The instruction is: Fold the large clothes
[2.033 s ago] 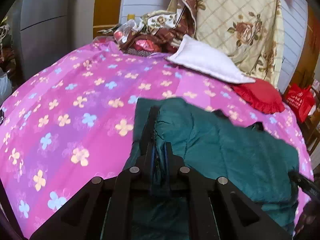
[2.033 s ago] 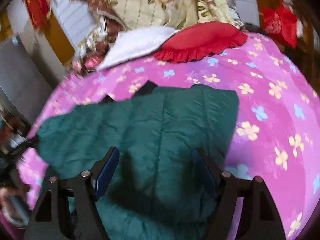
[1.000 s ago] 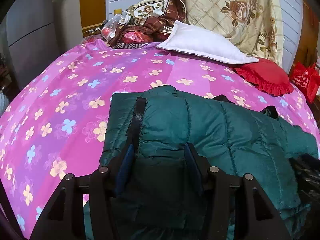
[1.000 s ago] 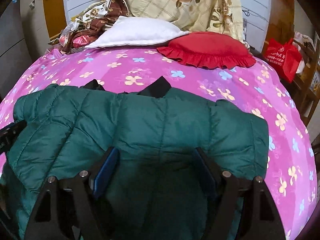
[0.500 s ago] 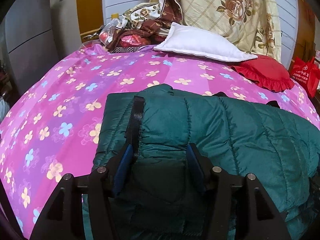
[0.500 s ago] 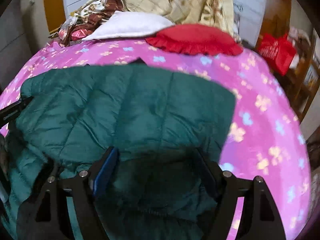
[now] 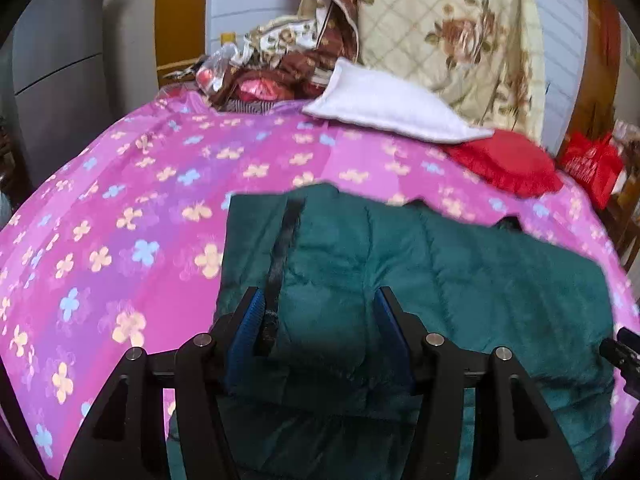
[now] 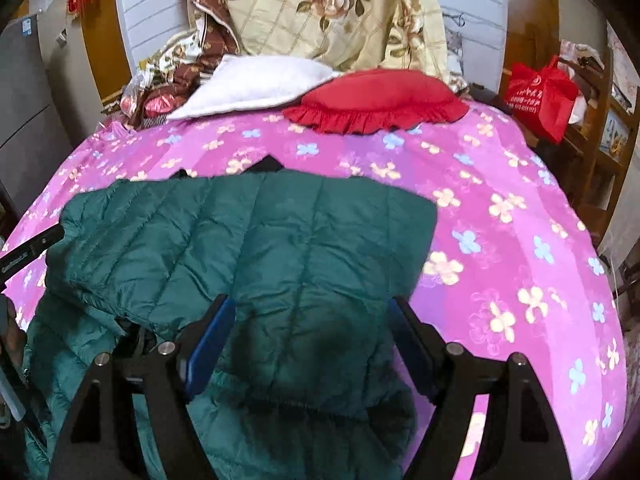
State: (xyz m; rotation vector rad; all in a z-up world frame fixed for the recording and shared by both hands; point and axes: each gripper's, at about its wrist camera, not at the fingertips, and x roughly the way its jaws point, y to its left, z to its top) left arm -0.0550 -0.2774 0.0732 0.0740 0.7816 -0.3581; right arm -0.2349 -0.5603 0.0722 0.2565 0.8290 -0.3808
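A dark green quilted jacket [image 8: 248, 248] lies folded over on the bed, spread across a pink flowered bedspread [image 8: 520, 216] — its near end runs under both sets of tongs and off the bottom of each view, so how far it reaches cannot be made out.

The left tongs [image 7: 318, 334] stand wide apart just over the jacket's left part, blue pads facing in; a black strip [image 7: 282, 248], perhaps a zipper edge, runs up the fabric beside the left pad. Nothing is pinched between them. The right tongs [image 8: 310, 338] are likewise spread wide above the jacket's near right part, with fabric lying below but not gripped. Whether either pair actually touches the cloth is hard to tell.

In the left view the picture is smeared, and the jacket's far edge is soft. A black bit of collar or lining [image 8: 266, 165] pokes out behind the far edge; its shape is mostly hidden.

At the head of the bed sit a white pillow [image 8: 256, 84] and a red frilled cushion [image 8: 376, 100], touching, with a cream floral quilt [image 8: 340, 8] heaped behind. A red bag [image 8: 540, 96] stands off to the right.
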